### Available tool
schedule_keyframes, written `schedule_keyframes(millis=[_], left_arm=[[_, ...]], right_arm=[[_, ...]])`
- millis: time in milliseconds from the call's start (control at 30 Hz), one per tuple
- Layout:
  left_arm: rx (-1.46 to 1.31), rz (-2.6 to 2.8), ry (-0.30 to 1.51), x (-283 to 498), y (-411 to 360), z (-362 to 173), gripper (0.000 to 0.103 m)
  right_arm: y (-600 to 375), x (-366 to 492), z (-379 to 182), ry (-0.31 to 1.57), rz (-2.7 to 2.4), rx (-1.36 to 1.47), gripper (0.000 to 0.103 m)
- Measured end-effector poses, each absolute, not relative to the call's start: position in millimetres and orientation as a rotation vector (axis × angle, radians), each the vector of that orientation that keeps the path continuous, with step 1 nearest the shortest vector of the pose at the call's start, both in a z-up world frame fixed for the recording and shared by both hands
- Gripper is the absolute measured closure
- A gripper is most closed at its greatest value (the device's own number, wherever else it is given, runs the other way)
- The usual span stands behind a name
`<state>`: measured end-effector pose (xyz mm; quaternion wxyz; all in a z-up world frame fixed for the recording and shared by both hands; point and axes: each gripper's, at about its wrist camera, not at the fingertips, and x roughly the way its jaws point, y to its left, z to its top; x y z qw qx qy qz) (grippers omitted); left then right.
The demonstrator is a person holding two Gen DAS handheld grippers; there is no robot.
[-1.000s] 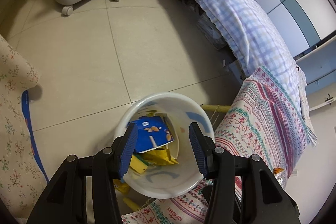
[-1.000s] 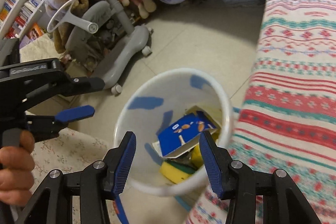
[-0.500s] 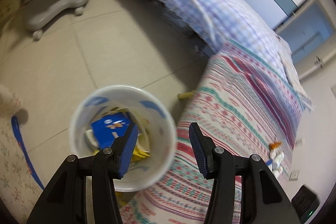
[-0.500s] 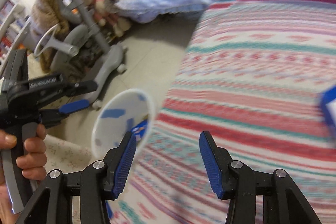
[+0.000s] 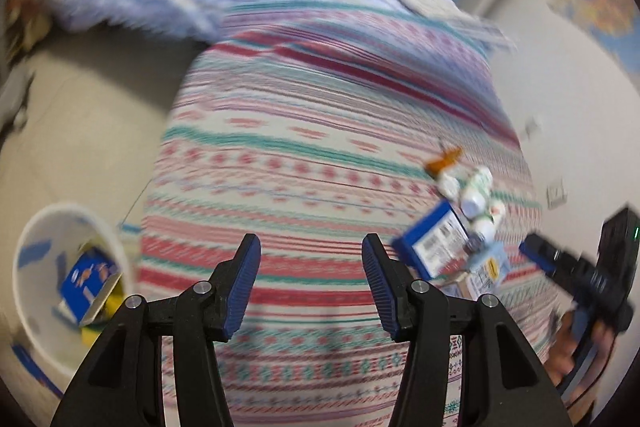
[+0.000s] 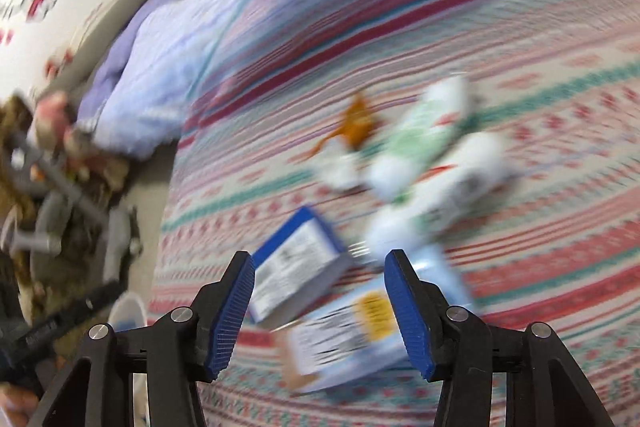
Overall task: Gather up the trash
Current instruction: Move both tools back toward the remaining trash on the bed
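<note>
Right wrist view blurred; right gripper (image 6: 320, 301) spread wide, gripping nothing, fingers (image 6: 230, 311) above the striped bedspread (image 6: 460, 39); blue-edged box (image 6: 296, 269) just ahead of the left finger, partly between the two; pale blue carton (image 6: 352, 335) low between the fingers, near the right one; white and green wrappers (image 6: 432, 163) beyond the right finger, orange scrap (image 6: 356, 121) farther ahead; lilac duvet (image 6: 172, 55) far ahead to the left. Left wrist view likewise blurred; left gripper (image 5: 311, 287) also spread wide and empty over the bedspread; white bin (image 5: 68, 291) on the floor left of the left finger, blue packet (image 5: 84, 279) inside it; same trash pile to the right of the right finger.
</note>
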<state>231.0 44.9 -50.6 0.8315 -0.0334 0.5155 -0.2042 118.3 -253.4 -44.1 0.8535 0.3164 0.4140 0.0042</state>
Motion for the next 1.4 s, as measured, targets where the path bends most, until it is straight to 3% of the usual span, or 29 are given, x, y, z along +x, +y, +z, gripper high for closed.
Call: schedule_keyframes(millis=[300,467,567,667,733,867,1167,1400], left_arm=[[0.192,-0.613,1.168,231,-63,-87,0.043],[0.323,-0.68,1.112,221,-91,-94,0.042],[0.417,-0.707,1.083,211,-106,-99,0.027],[0.485,-0.654,1.088,214,-114,-113,0.026],[0.46,-0.648,1.08,217,-112,-114,0.026],[0.388,-0.637,1.112,227,-101,-110,0.039],[0.235,-0.547,1.11,240,-53,-81,0.039],[0.093,-0.441,1.118,247,-22,-71,0.039]], right_arm=[[-278,116,-44,0.856,0.002,0.682,0.044],[-277,116,-51,0.871,0.012,0.674,0.044],[-276,117,-52,0.874,0.016,0.668,0.044],[-273,119,-52,0.877,0.024,0.656,0.044],[-271,120,-52,0.88,0.029,0.651,0.044],[-271,121,-52,0.88,0.017,0.631,0.044],[-259,138,-50,0.873,0.031,0.548,0.044],[-209,179,-50,0.864,0.109,0.315,0.044]])
